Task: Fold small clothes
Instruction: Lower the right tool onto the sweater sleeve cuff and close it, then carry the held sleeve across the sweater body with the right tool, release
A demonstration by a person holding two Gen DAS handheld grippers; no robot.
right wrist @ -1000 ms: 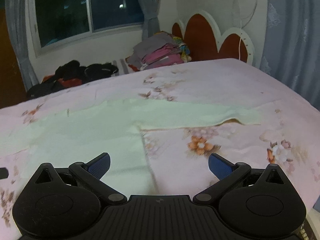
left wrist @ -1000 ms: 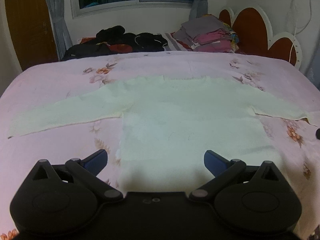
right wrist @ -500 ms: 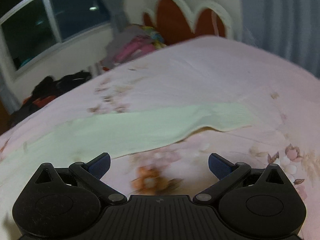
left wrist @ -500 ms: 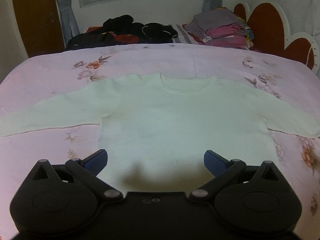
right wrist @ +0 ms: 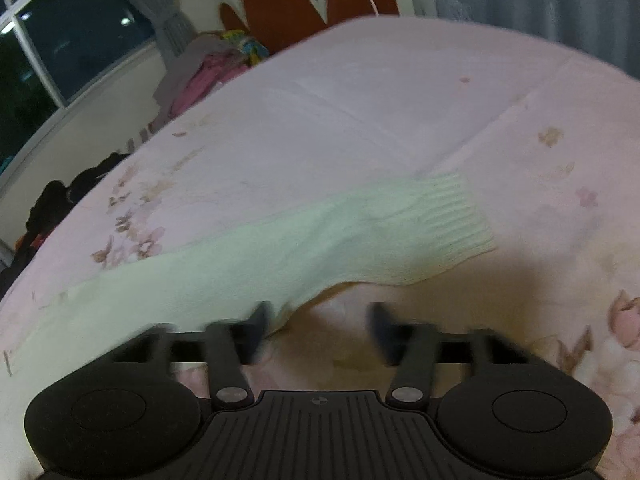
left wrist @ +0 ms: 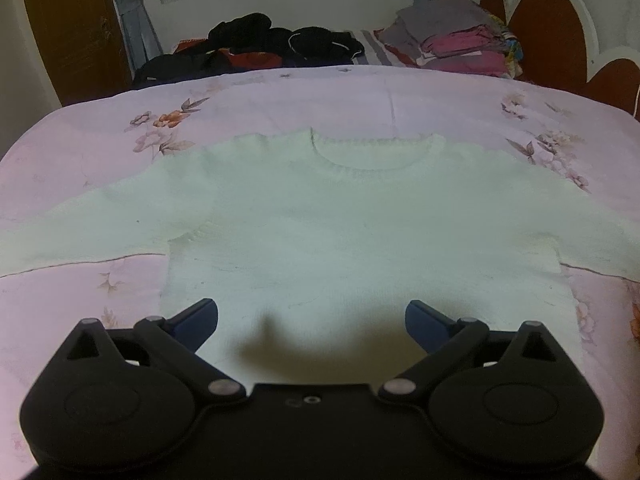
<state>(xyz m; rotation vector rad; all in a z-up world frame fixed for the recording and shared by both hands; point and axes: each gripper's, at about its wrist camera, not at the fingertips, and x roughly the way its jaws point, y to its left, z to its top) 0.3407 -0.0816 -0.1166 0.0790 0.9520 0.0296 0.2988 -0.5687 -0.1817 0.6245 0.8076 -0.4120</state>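
Lying flat on the pink flowered bed sheet (left wrist: 280, 96): a pale green knitted sweater (left wrist: 360, 232), neck hole far away, both sleeves spread out to the sides. Hanging over its bottom edge: the left gripper (left wrist: 311, 314), jaws wide apart, holding nothing. Down low by the ribbed cuff of the right sleeve (right wrist: 360, 232): the right gripper (right wrist: 318, 320), blurry, jaws just been closing, now about half apart. Only sheet between them; sleeve edge just beside the left finger, not pinched.
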